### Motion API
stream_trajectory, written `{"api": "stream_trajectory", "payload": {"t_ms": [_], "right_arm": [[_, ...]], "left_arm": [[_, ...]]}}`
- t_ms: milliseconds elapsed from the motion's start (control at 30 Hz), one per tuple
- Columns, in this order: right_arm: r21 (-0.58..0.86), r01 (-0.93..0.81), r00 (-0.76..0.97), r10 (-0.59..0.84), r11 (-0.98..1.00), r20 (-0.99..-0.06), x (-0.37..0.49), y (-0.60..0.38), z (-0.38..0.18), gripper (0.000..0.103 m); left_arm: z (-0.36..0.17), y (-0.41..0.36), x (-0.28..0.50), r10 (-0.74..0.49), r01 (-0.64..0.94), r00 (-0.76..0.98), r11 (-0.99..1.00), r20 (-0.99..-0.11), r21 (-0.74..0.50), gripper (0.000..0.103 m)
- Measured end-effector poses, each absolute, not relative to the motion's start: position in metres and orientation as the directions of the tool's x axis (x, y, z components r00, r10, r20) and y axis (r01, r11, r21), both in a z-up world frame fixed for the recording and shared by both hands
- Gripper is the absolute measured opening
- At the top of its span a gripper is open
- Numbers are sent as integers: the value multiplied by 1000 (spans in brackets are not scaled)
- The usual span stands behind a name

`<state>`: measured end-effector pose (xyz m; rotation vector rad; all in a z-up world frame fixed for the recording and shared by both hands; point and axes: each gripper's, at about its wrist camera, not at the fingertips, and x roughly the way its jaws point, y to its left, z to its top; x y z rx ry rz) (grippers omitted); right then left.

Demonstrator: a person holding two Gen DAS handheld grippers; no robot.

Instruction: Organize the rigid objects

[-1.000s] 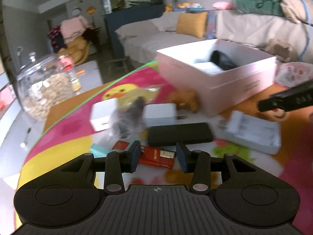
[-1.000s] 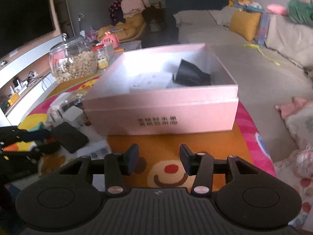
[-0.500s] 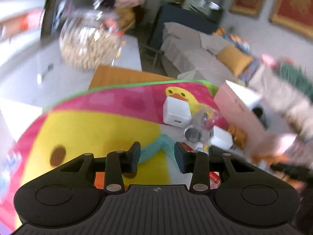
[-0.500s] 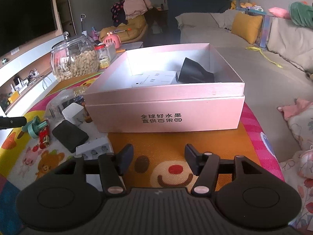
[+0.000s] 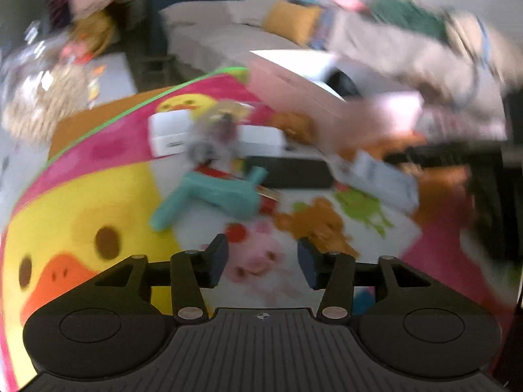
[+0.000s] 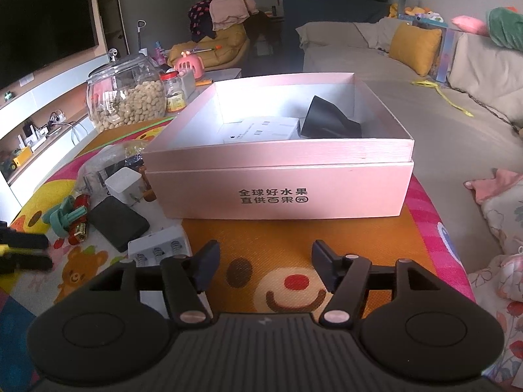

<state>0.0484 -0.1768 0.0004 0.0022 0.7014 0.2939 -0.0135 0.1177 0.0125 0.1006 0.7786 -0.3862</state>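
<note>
- Since half a second ago the left gripper (image 5: 260, 259) has swung back from the duck-printed end of the play mat (image 6: 294, 238) toward the clutter; its view is smeared with motion. The right gripper (image 6: 264, 266) has barely shifted.
- Both grippers have their jaws apart and nothing between them.
- The landmark is the pink cardboard box (image 6: 278, 189), which already holds a white carton (image 6: 261, 130) and a black object (image 6: 330, 122).
- The loose items lie left of the box: a white cube adapter (image 6: 122, 181) just beside its corner, a flat black power bank (image 6: 118, 222) nearer the camera, a white battery holder with springs (image 6: 160, 245) in front of that, and a teal plastic tool (image 5: 215, 192) lying over a red lighter (image 6: 78, 225), farthest from the box.
- The teal tool looks light, stiff and smooth; I would pinch its straight shank rather than the round flanged head, where the pads could slip.
- The power bank is probably the heaviest; grip across its narrow width.
</note>
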Motion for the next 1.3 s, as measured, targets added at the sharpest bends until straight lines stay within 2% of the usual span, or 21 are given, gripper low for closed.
{"api": "stream_trajectory", "payload": {"t_ms": [67, 133, 200, 267, 367, 500, 567, 667, 733, 800, 1033, 1167, 1300], "right_arm": [[104, -271, 722, 273, 957, -636, 49, -177, 0, 67], [105, -278, 719, 280, 955, -637, 49, -176, 0, 69], [108, -280, 717, 283, 954, -637, 50, -176, 0, 69], [110, -280, 717, 284, 954, -636, 49, -176, 0, 69], [111, -281, 717, 285, 953, -636, 49, -177, 0, 69], [116, -284, 715, 291, 952, -635, 49, -177, 0, 71], [122, -284, 715, 295, 951, -634, 49, -178, 0, 71], [127, -284, 715, 299, 950, -633, 49, -179, 0, 71], [128, -284, 715, 299, 950, -632, 49, -178, 0, 71], [129, -284, 714, 300, 950, -632, 49, -179, 0, 71], [134, -284, 714, 303, 949, -631, 49, -179, 0, 71], [133, -284, 714, 302, 949, -631, 49, -179, 0, 71], [134, -284, 714, 303, 949, -631, 49, -179, 0, 71]], "left_arm": [[11, 103, -18, -299, 409, 642, 912, -706, -14, 65], [9, 98, -19, -331, 423, 628, 905, -704, -48, 84], [6, 93, -20, -349, 430, 622, 900, -701, -67, 93], [5, 91, -19, -344, 425, 629, 903, -697, -63, 92], [15, 97, -20, -376, 425, 636, 900, -674, -101, 81], [35, 117, -10, -299, 308, 734, 947, -610, -93, 79], [40, 140, 5, -279, 214, 767, 960, -578, -180, 79], [34, 171, 29, -275, 96, 769, 942, -576, -321, 71], [26, 183, 39, -277, 55, 757, 929, -592, -365, 59], [19, 186, 40, -278, 42, 739, 928, -613, -369, 57], [11, 170, 5, -411, 184, 641, 902, -648, -390, 57], [16, 145, -15, -419, 309, 592, 907, -688, -286, 57], [26, 125, -24, -384, 387, 613, 908, -690, -161, 57]]}}
